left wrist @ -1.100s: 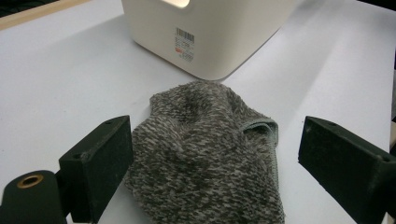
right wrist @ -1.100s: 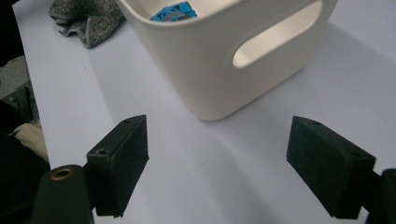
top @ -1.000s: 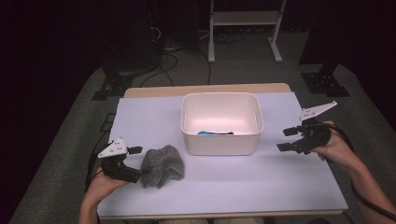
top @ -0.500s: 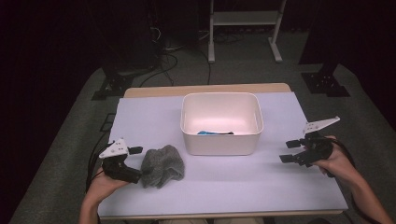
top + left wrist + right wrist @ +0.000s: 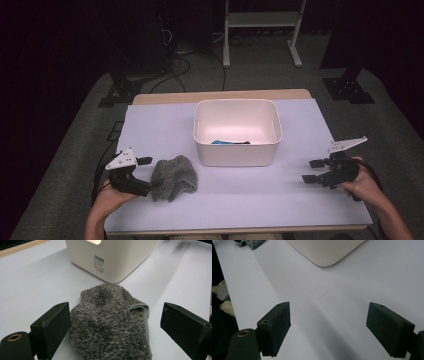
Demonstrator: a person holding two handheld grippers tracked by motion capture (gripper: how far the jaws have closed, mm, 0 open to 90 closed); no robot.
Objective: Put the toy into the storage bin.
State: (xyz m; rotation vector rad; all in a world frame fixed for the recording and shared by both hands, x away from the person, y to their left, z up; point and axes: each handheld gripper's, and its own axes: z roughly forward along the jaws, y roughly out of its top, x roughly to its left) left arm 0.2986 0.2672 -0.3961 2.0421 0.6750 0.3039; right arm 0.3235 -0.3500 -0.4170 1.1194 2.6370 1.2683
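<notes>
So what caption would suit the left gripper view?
Open left gripper straddling a grey fuzzy sock before a white bin.

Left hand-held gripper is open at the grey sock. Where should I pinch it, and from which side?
Pinch the grey sock across its bunched middle, probably straight ahead from the near side: the left hand-held gripper already straddles it with open jaws, and it lies flat and crumpled beside the white bin.

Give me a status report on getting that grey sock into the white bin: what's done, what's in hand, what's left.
Done: a blue item already lies in the white bin. In hand: the left hand-held gripper is open, its jaws straddling the grey sock on the table, not yet closed on it. The right hand-held gripper is open and holds nothing. Left: grip the sock, lift it and drop it into the bin.
</notes>
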